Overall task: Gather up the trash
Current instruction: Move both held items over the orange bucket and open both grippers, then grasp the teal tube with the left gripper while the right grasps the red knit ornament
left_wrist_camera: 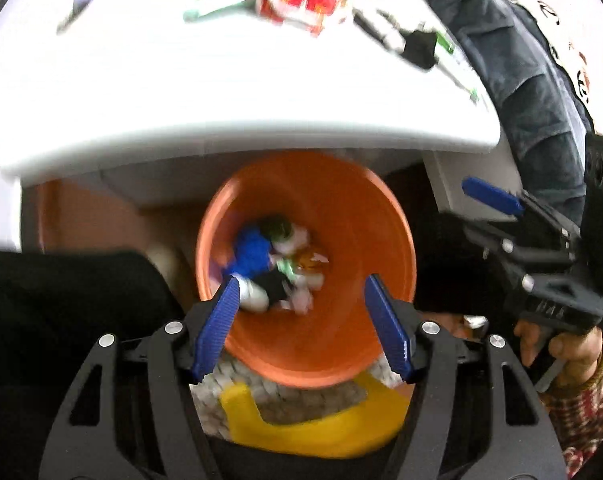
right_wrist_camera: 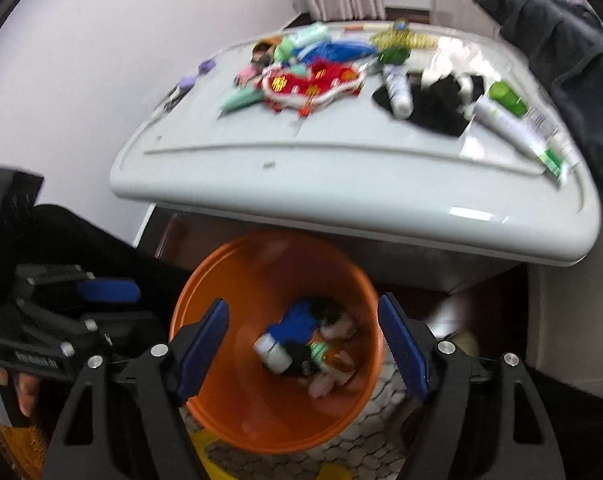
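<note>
1. Left tongs: blue ribbed pads spread apart over the mouth of the bin; nothing between them; pointing steeply downward.
2. Right tongs: pads likewise wide apart above the same bin; nothing gripped; each pair of tongs shows at the edge of the other's view, with a hand on the right grip.
3. Bin: orange, round, standing on the floor just below the front edge of the bench; its rim partly tucked under that edge in the left view.
4. Trash in bin: a loose heap at the bottom; a blue piece, a white bottle, a black piece, an amber piece and pale scraps can be told apart; finer detail blurred.
5. Bench: white, with a raised lip; trash left on it well above and beyond the bin.
6. Wrappers: a red, blue and green pile toward the back of the bench.
7. Black cloth: right of the pile, a white bottle lying across it.
8. Tubes: white with green caps, lying at the right end of the bench.
9. Purple item: near the left edge; blurred, kind unclear.
10. Floor: pebble-patterned mat under the bin, a yellow object beside it.
</note>
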A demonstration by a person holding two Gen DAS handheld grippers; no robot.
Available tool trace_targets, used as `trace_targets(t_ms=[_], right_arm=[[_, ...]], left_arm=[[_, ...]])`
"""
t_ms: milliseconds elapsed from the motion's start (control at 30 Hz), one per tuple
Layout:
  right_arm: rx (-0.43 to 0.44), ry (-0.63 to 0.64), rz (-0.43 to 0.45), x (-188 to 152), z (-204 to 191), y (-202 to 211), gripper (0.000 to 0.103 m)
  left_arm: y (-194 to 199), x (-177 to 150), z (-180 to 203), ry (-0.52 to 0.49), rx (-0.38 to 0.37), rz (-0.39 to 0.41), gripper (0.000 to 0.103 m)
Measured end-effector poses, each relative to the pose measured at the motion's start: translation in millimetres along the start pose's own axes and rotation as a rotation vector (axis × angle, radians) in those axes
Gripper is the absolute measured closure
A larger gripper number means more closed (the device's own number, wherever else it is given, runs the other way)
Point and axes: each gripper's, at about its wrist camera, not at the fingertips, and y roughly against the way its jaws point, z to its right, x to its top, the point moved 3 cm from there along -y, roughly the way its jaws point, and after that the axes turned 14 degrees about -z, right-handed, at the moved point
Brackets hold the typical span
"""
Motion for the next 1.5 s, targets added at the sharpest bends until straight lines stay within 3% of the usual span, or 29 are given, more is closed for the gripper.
trace_targets(t_ms=[133, 300, 433, 533, 633, 700, 800, 1000, 1133, 1200, 1300, 1367, 1500], right_arm=[[-0.036, -0.026, 0.089, 6.5, 9.7, 15.2, 0.021], [-0.075, -0.078, 0.131, 13.8, 31.2, 24.6, 0.021], [-0.025, -0.161, 0.112, 13.4, 51.3, 23.6, 0.020], [0.010, -0.200, 0.090, 13.7, 58.2, 19.7, 0.020], [0.002, -0.194, 0.093, 14.9, 56.7, 20.2, 0.019], [-0.016, -0.177, 0.094, 15.8, 53.7, 19.7, 0.017], [-0.029, -0.166, 0.082, 17.1, 53.0, 15.6, 0.017], [0.004, -0.192, 0.053, 22.9, 56.1, 9.4, 0.017], [0.012, -0.189, 0.035, 26.9, 52.8, 5.4, 0.017], [0.006, -0.180, 0.028, 28.0, 49.9, 3.2, 0.017], [0.004, -0.183, 0.028, 27.6, 49.4, 2.5, 0.017], [0.008, -0.193, 0.031, 27.8, 51.0, 3.1, 0.017], [0.011, -0.197, 0.028, 27.5, 51.1, 2.4, 0.017]], left_arm=[[19.0, 32.2, 16.7, -0.034, -0.003, 0.112, 0.036], [39.1, 71.1, 39.3, -0.090, 0.021, 0.240, 0.036], [55.0, 105.5, 17.6, -0.084, 0.080, 0.327, 0.036], [51.4, 138.9, -0.5, -0.162, 0.158, 0.296, 0.036], [36.1, 163.3, -12.1, -0.334, 0.258, 0.216, 0.036], [28.4, 169.9, -15.9, -0.434, 0.290, 0.182, 0.036], [20.1, 185.6, -25.7, -0.485, 0.312, 0.142, 0.036], [0.9, 216.4, -43.3, -0.471, 0.301, 0.088, 0.039], [-3.0, 226.3, -43.0, -0.455, 0.248, 0.095, 0.061], [-1.4, 227.0, -42.1, -0.427, 0.255, 0.111, 0.063], [5.2, 218.2, -38.2, -0.386, 0.257, 0.142, 0.067], [17.0, 207.4, -38.9, -0.337, 0.210, 0.172, 0.070], [38.7, 180.5, -31.0, -0.307, 0.187, 0.248, 0.077]])
